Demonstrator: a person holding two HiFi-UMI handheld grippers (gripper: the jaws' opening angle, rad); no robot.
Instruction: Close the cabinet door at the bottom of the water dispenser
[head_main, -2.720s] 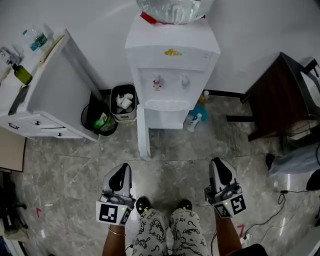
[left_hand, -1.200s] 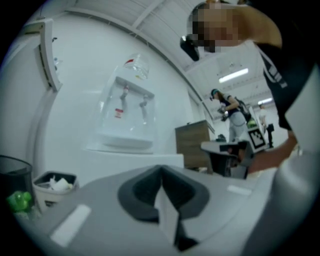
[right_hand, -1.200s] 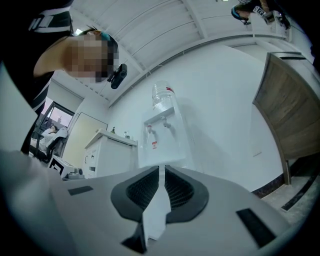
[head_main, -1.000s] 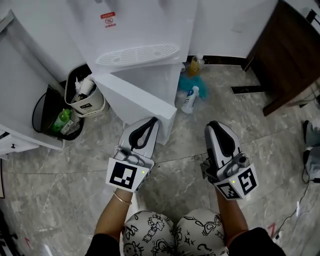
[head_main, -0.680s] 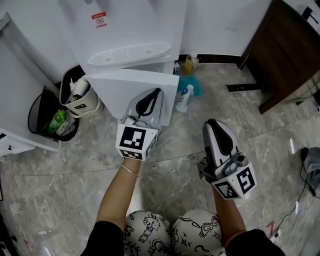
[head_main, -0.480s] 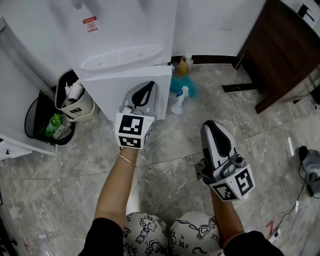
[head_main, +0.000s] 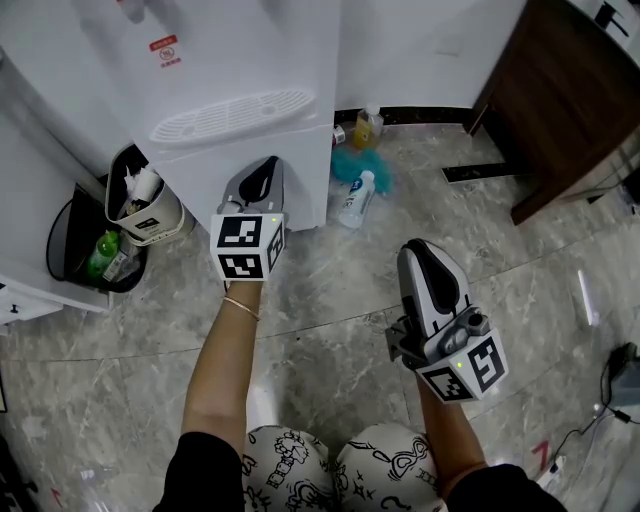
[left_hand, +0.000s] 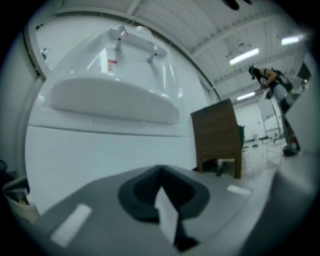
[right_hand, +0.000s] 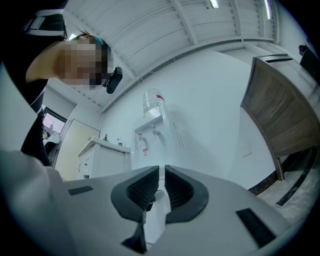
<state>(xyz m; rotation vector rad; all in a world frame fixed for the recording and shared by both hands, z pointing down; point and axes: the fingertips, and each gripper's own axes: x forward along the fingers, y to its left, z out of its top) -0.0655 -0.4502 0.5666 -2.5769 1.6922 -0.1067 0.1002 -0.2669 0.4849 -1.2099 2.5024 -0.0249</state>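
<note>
**A:** Where's the cabinet door (head_main: 195, 185) now?

**B:** In the upper left of the head view, under the drip tray (head_main: 230, 103) of the water dispenser (head_main: 220, 50). It looks flush with the dispenser's front, or very nearly. I see no open gap along its right edge, though the angle is steep.

**A:** And the claws?

**B:** The left gripper (head_main: 262, 168) is clenched on nothing, its tip against the door face. Its own view shows only white panel ahead. The right gripper (head_main: 420, 255) hangs over the marble floor (head_main: 330, 300) in the lower right, well apart from the dispenser. Its pads are drawn together to a thin slit, with nothing held.

**A:** What could spoil it?

**B:** I'd judge the latch is the doubt. Nothing shows that it has caught, so the door may swing out again once the push is lifted. A hard shove is the other risk, because the right gripper view shows a water bottle (right_hand: 152, 106) on top and the unit could rock. The waste bin (head_main: 142, 203) just left of the door and the spray bottle (head_main: 357, 195) lying near its right corner look clear of it.
</note>
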